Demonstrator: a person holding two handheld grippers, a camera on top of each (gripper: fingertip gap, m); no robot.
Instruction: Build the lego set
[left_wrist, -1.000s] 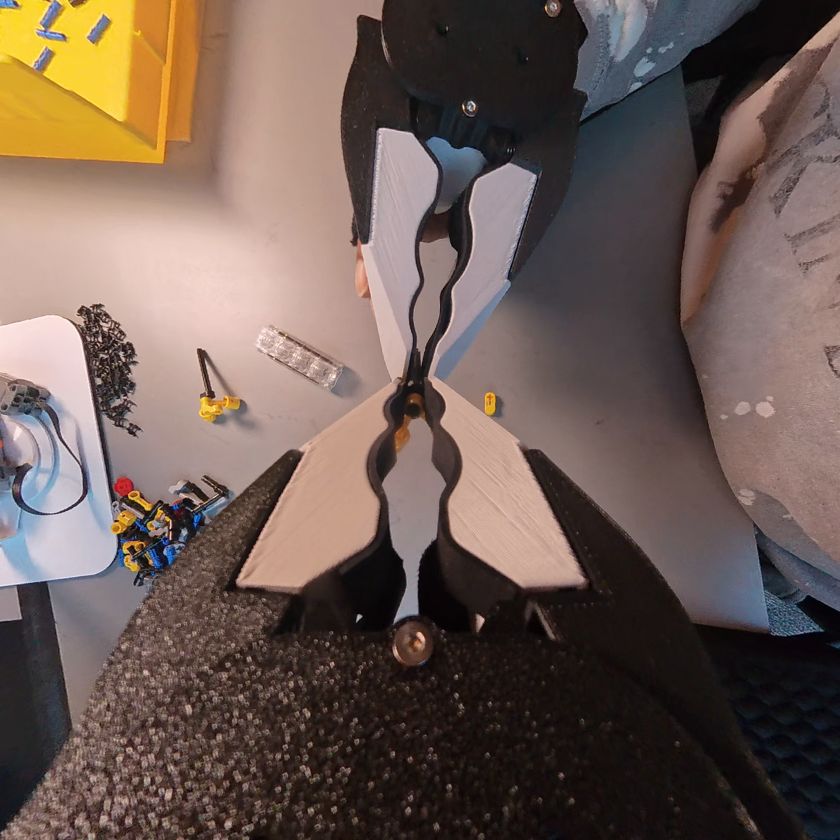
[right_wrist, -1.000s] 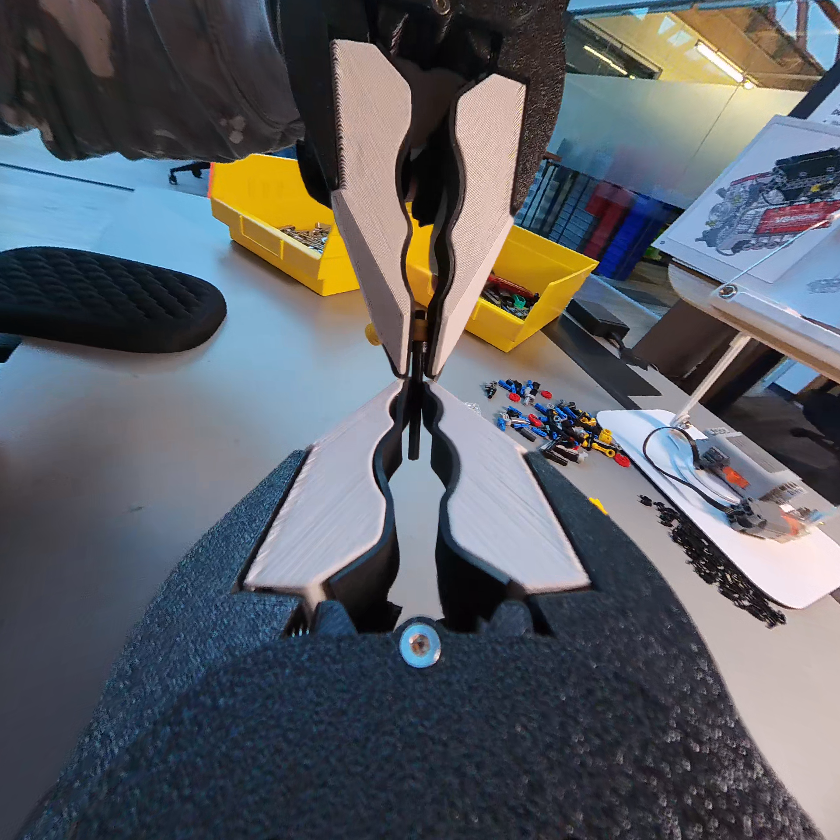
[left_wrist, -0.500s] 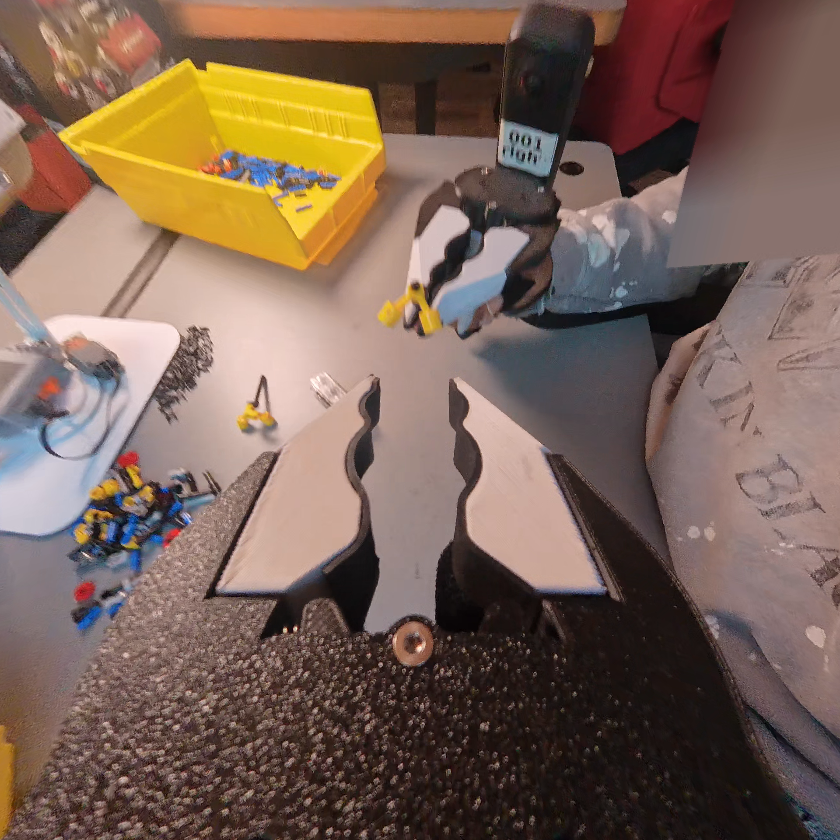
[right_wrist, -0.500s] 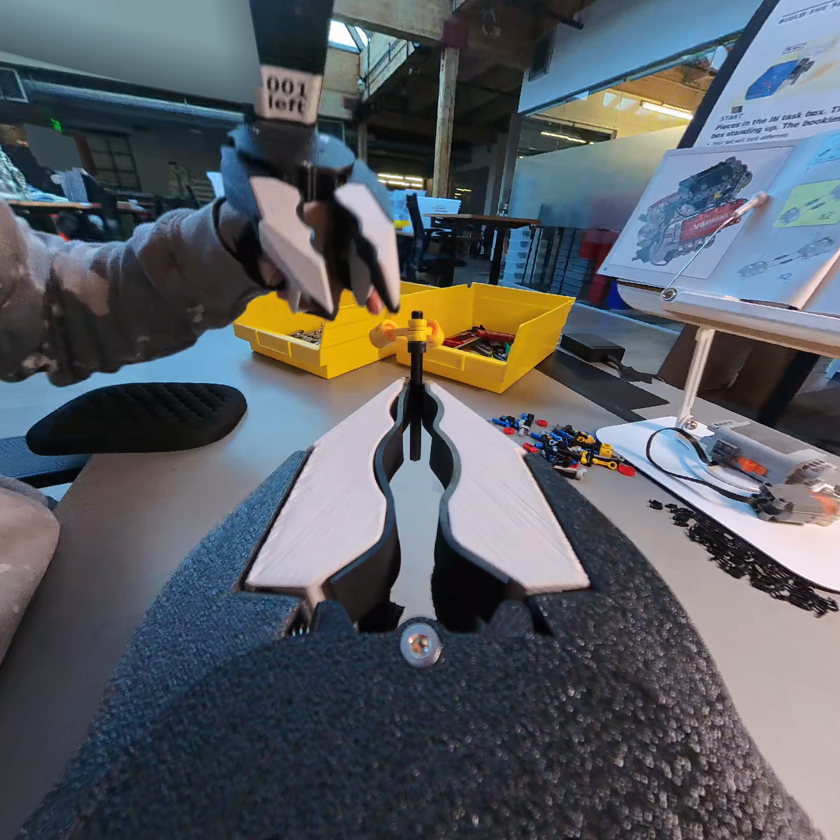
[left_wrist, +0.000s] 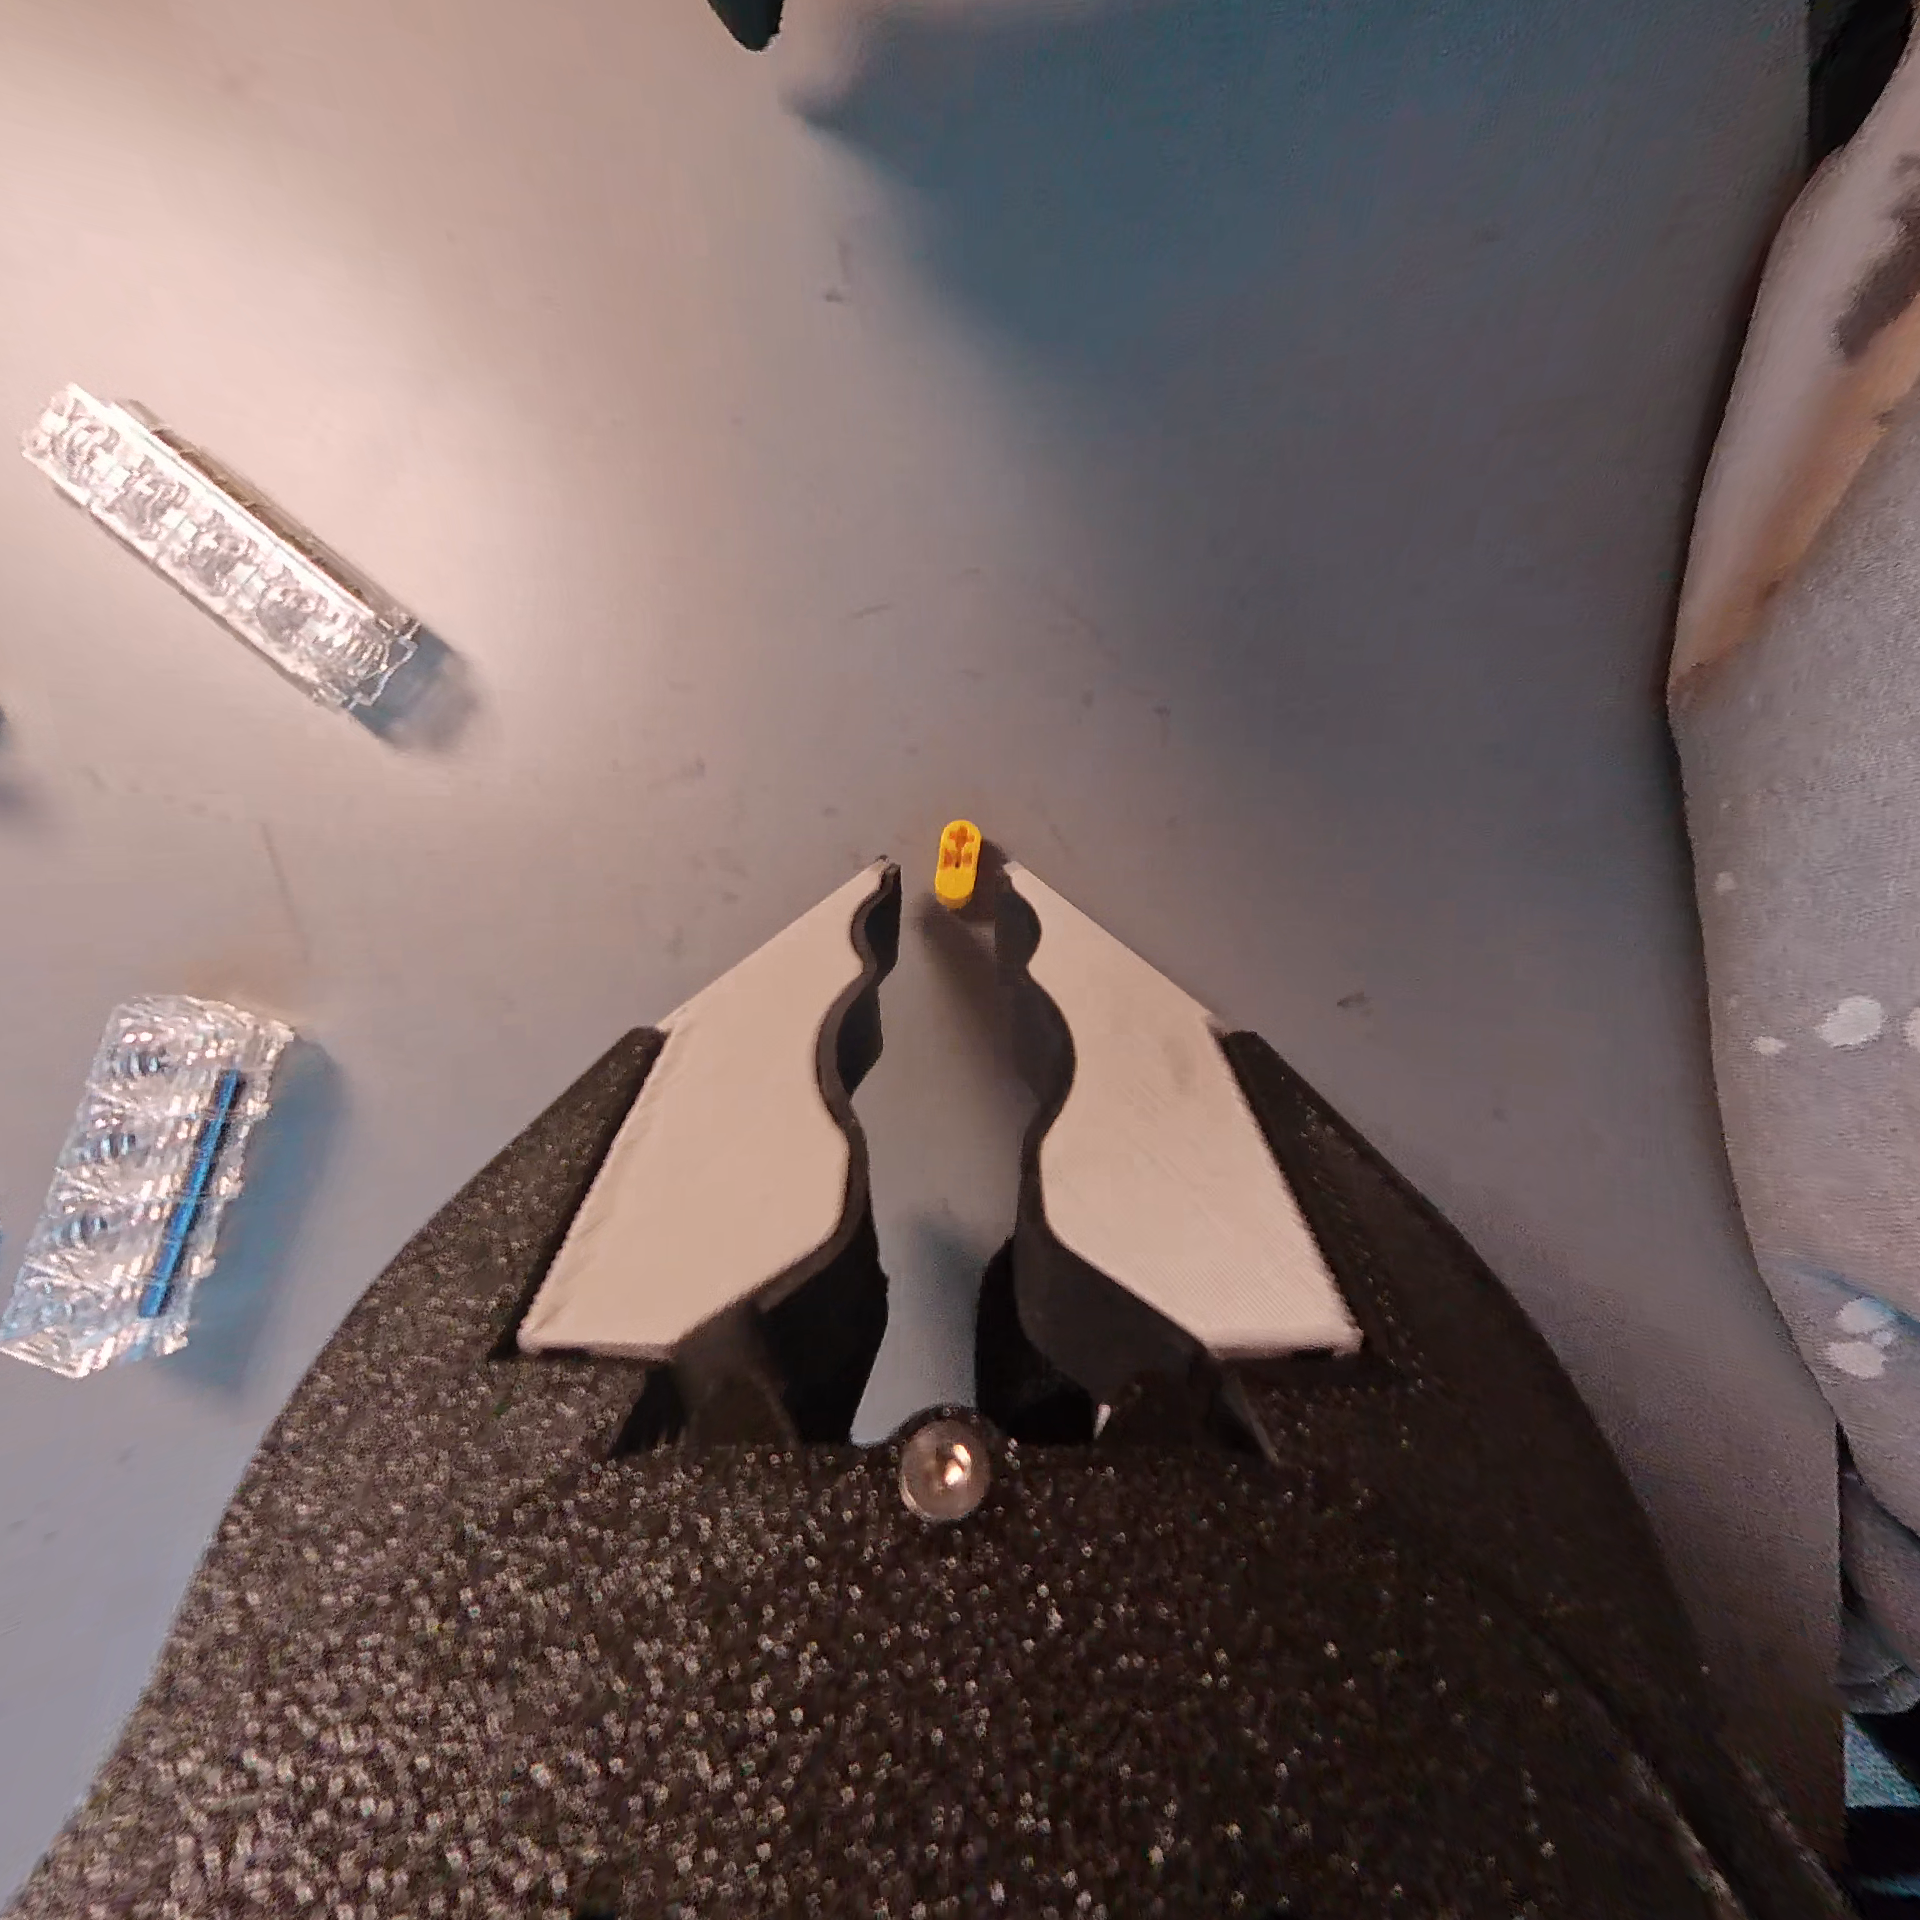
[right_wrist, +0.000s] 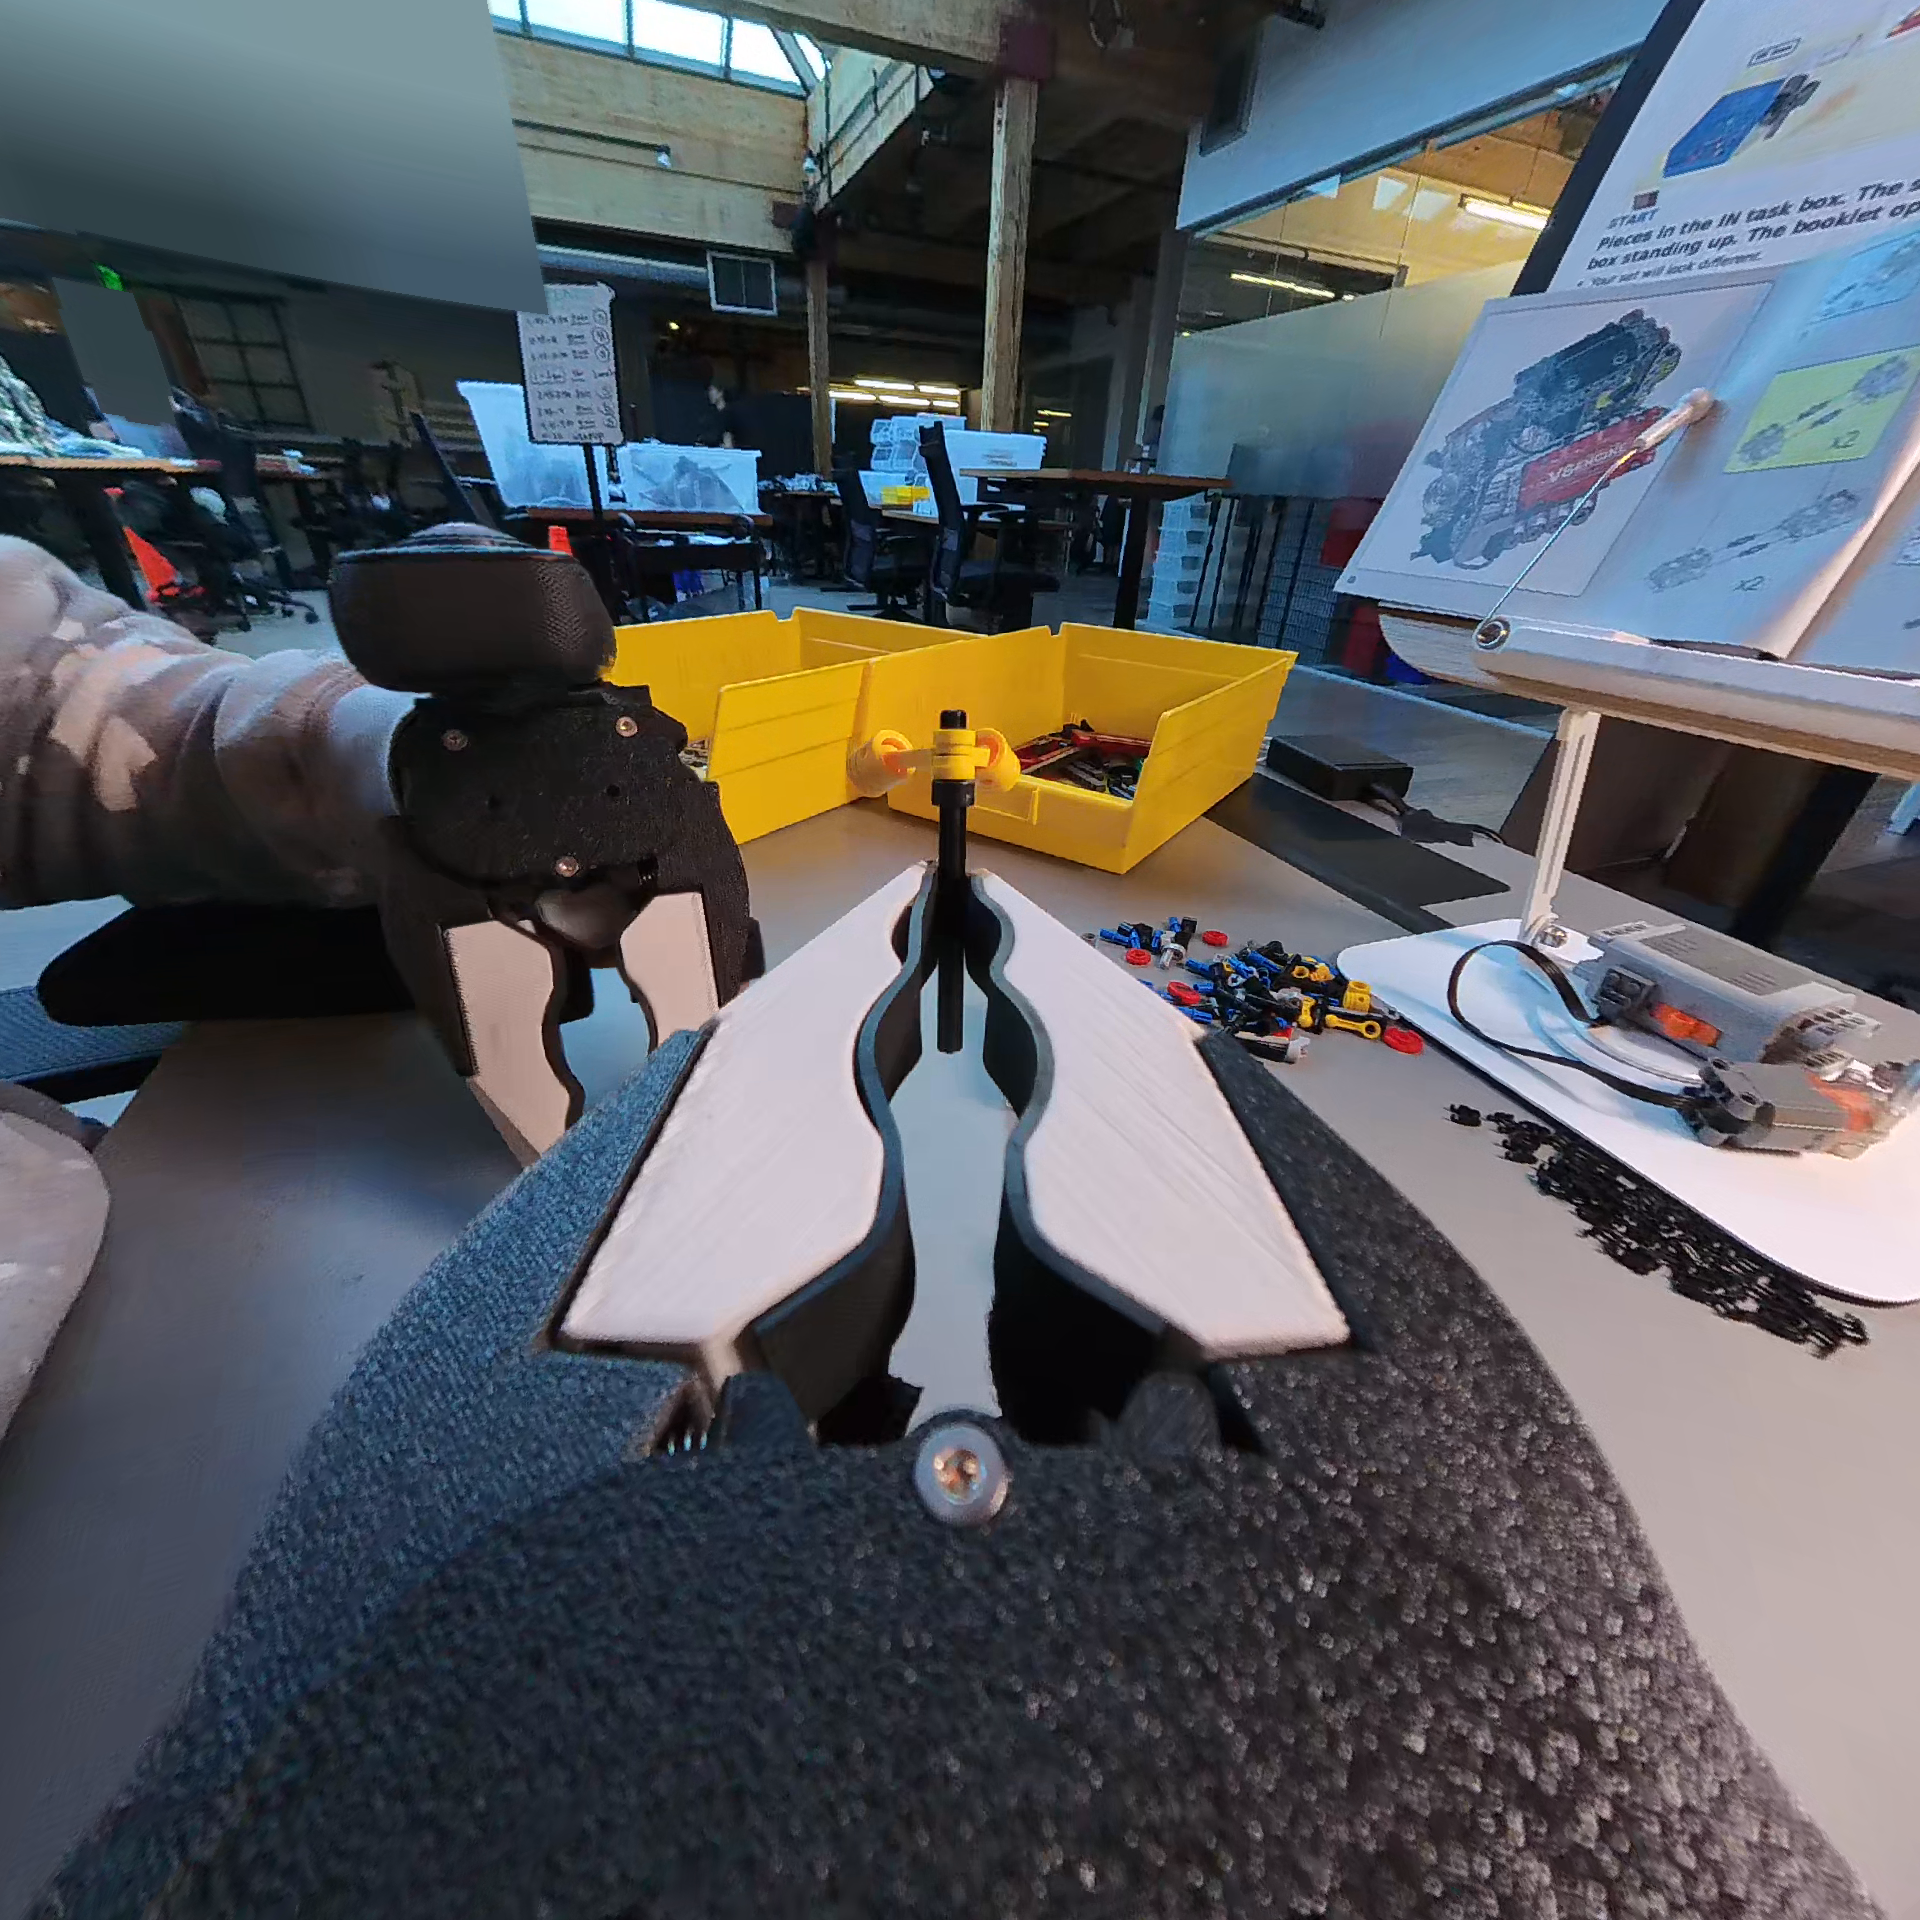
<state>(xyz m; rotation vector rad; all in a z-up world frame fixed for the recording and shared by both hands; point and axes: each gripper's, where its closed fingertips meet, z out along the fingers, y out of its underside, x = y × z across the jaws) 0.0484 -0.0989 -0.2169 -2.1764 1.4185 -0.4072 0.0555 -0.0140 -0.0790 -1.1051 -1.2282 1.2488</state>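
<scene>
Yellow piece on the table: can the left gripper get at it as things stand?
Probably yes. The left gripper is open, pointing down at the table, and the yellow piece stands just past its tips, in line with the gap. Nothing lies between them; the clear bags sit well off to one side.

The lower end of the black axle (right_wrist: 949, 914) is hidden between the right gripper's (right_wrist: 948, 883) fingers. At the far right the instruction booklet (right_wrist: 1683, 447) is cut off by the picture's edge, and the left gripper's (right_wrist: 582, 1081) fingertips are hidden behind the right gripper's housing. A clear bag (left_wrist: 125, 1184) is cut off at the left edge, its contents too blurred to be told.
</scene>
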